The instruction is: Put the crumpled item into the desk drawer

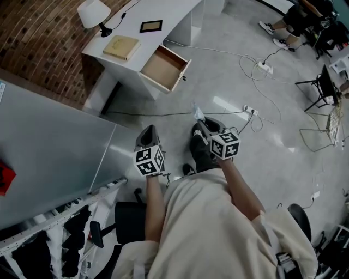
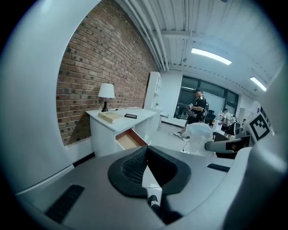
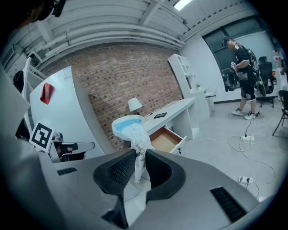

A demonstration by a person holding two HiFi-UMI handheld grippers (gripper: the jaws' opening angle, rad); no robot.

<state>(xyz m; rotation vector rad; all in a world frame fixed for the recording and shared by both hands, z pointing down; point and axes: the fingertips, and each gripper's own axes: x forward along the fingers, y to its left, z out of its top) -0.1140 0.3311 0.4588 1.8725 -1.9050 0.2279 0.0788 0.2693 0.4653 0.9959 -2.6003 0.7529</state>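
Clenched on the crumpled item (image 3: 131,130), the right claw (image 3: 139,162) pinches this white scrunch with a blue patch by its lower end between the dark pads, so most of it sticks up above the jaws. The item is up in the air over the floor (image 1: 212,71), well apart from the desk (image 1: 174,11). The left claw (image 2: 146,161) hangs just beside the right one, its jaws pressed together at the tips with nothing between them.

From where I stand, the pale grey floor takes up most of the room, with cables (image 1: 163,114) trailing across it. A brick wall (image 1: 32,43) runs along the far side, and a big grey panel (image 1: 49,141) stands at the person's left. The white desk sits against the bricks. Another person (image 3: 243,81) stands far off by the dark windows. The desk's drawer (image 1: 162,68) is pulled out towards the room, showing a wooden inside. On the desktop are a white lamp (image 1: 92,12), then a tan book (image 1: 121,47), then a small dark-framed flat thing (image 1: 151,25). A power strip (image 1: 264,67) lies on the floor beyond the drawer.
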